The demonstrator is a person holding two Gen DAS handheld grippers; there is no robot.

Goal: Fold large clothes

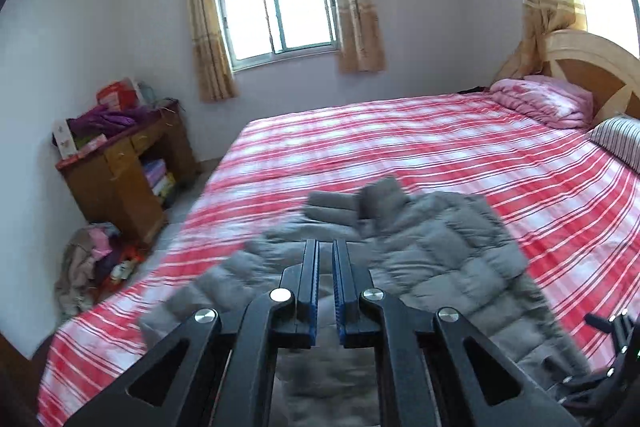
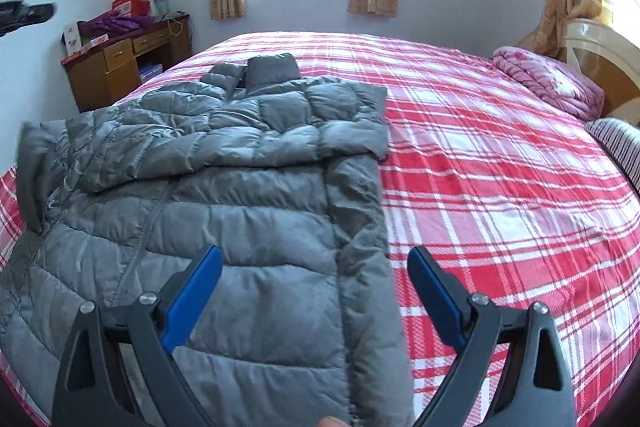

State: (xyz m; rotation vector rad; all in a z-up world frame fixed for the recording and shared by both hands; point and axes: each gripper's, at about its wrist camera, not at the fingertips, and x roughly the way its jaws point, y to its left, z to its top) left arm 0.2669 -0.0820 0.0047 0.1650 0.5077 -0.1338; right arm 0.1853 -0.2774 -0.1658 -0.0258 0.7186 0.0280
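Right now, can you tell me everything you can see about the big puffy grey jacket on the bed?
The puffy grey quilted jacket looks soft and shiny, stitched into fat padded rows. It lies flat on the red and white checked bedsheet, with its zip running down the front. One sleeve is folded across its chest, and its collar end points toward the window. Nothing grips it.

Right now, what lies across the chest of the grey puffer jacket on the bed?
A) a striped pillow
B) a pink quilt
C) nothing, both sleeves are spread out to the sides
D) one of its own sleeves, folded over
D: on the grey puffer jacket, a sleeve lies folded across the chest, cuff toward the left.
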